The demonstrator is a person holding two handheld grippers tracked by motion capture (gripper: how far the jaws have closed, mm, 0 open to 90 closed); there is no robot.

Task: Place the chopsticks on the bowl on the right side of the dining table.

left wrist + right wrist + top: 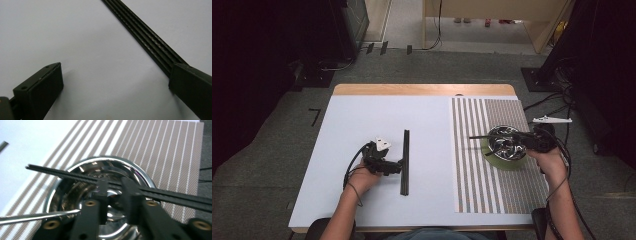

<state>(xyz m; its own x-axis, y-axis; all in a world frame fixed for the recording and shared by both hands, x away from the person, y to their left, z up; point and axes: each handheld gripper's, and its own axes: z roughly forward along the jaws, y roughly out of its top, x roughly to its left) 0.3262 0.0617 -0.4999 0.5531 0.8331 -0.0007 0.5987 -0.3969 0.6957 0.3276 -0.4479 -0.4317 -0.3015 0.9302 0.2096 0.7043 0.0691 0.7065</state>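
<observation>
A long black ridged pair of chopsticks [405, 160] [145, 35] lies straight on the white table cover. My left gripper [398, 167] [116, 67] stands open just left of it, low over the cover, its right jaw over the sticks' near end and nothing pressed between the jaws. A shiny steel bowl [512, 162] [142, 172] sits on a striped placemat [492, 190] [155, 142]. A second black pair of chopsticks [482, 136] [62, 173] rests across the bowl's rim. My right gripper [519, 141] [115, 181] hovers over the bowl, jaws apart, their tips at the sticks.
A thin steel handle [37, 216] leans into the bowl from the left of the right gripper view. The white table cover [362, 125] spreads wide at the left and back. The wooden table edge [422, 90] runs along the far side, with cables on the floor beyond.
</observation>
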